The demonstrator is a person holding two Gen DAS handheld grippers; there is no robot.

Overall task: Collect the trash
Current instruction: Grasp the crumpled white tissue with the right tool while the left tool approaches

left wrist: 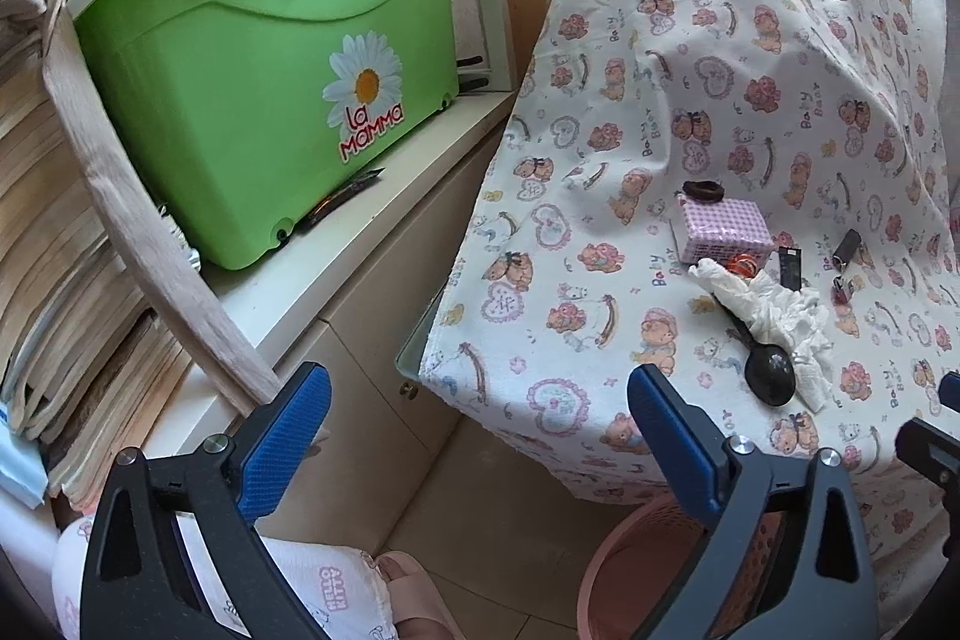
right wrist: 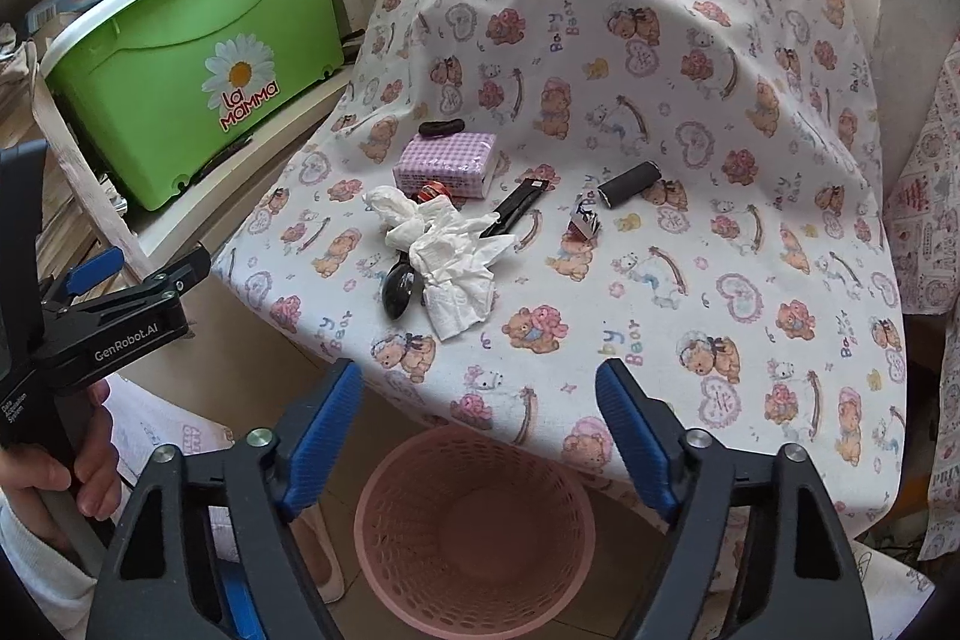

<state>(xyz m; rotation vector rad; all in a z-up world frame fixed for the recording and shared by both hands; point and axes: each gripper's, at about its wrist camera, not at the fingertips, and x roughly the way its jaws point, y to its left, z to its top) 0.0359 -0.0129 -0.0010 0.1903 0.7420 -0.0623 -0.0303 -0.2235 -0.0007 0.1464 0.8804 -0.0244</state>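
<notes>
Left wrist gripper [left wrist: 480, 400]: jaws wide, empty.
Left wrist tissue [left wrist: 774, 304]: crumpled, ahead to the right, lying over a black spoon [left wrist: 765, 370].
Right wrist gripper [right wrist: 480, 400]: jaws wide, empty.
Right wrist tissue [right wrist: 447, 250]: just ahead.
Right wrist basket [right wrist: 474, 538]: pink, directly below the fingers.

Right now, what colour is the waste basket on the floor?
Pink, with a perforated mesh wall. The basket shows best in the right wrist view.

- Left wrist view: looks forward from the table's left front corner.
- Right wrist view: faces the table front-on, above the pink basket [right wrist: 474, 538].
- Both share the crumpled tissue [left wrist: 774, 316].
</notes>
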